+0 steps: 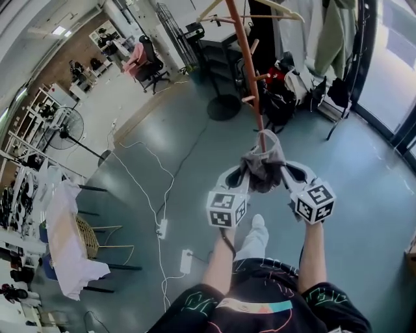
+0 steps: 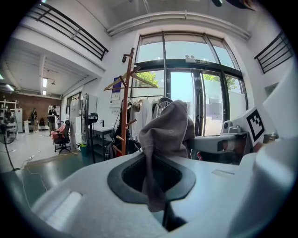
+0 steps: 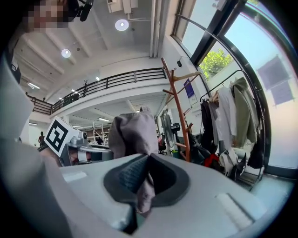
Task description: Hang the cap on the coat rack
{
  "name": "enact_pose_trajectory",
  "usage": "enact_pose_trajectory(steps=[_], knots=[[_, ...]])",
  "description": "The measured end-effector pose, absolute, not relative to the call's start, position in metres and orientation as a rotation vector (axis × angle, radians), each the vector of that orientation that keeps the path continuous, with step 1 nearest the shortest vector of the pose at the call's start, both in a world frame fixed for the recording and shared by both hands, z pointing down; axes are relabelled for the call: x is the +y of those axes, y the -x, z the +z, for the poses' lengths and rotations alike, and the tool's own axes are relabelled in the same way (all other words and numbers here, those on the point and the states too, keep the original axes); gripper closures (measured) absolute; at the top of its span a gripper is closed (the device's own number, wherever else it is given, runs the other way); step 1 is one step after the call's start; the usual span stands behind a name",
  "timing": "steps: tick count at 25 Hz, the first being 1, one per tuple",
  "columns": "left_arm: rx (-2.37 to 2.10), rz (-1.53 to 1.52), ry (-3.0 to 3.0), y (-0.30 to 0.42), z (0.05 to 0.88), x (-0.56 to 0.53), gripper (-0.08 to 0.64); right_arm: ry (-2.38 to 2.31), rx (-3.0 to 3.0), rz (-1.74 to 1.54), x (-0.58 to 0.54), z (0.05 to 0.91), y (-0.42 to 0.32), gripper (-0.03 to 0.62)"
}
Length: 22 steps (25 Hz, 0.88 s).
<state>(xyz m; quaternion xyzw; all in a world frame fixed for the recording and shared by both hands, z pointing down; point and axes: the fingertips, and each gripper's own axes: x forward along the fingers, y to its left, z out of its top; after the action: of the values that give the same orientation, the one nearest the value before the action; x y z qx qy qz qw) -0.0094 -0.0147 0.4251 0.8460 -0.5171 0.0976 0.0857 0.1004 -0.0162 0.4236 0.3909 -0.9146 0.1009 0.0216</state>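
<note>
- The left tongs [image 2: 152, 183] are pressed together on a fold of the grey cap [image 2: 168, 129]; the cloth runs down through the dark pads.
- The right tongs [image 3: 143, 186] pinch another fold of the same cap, so it hangs in the air stretched between the two, at about waist height in front of the person.
- The cap is on no peg. In the left gripper view the coat rack [image 2: 125, 107] stands beyond it and to its left, apart from it.
- The rack is a reddish-brown wooden pole with short pegs up its length and a wooden hanger [image 1: 260, 10] near the top.
- Dark bags [image 1: 281, 99] lie heaped at the foot of the rack.
- Just behind it a clothes rail [image 3: 223, 93] holds pale coats and shirts, next to tall glass doors [image 2: 198, 107] with green trees outside.
- The floor [image 1: 364, 214] is smooth, grey-green and shiny. White cables [image 1: 156, 169] trail across it to two power strips, and the person's white shoe [image 1: 258, 223] stands on it below the tongs.
- Farther left are a standing fan [image 1: 65, 128], an office chair [image 1: 148, 62] with something pink over it, and a white cloth [image 1: 65, 234] draped beside a wicker chair [image 1: 86, 237].
- A railed balcony [image 3: 107, 83] runs along the upper wall, under ceiling lights.
</note>
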Motion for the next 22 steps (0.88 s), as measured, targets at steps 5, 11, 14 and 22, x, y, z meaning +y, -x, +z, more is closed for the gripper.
enact_pose_trajectory(steps=[5, 11, 14, 22], knots=[[-1.501, 0.331, -2.516, 0.01, 0.436, -0.064, 0.532, -1.239, -2.839, 0.38, -0.065, 0.433, -0.098, 0.582], [-1.48, 0.375, -2.479, 0.023, 0.456, -0.121, 0.532, -1.245, -2.822, 0.469, -0.123, 0.454, -0.085, 0.583], [-1.476, 0.381, -2.454, 0.027, 0.468, -0.151, 0.532, -1.266, -2.793, 0.508, -0.157, 0.465, -0.078, 0.583], [-1.473, 0.351, -2.402, 0.067, 0.488, -0.224, 0.532, -1.231, -2.748, 0.532, -0.229, 0.481, -0.034, 0.582]])
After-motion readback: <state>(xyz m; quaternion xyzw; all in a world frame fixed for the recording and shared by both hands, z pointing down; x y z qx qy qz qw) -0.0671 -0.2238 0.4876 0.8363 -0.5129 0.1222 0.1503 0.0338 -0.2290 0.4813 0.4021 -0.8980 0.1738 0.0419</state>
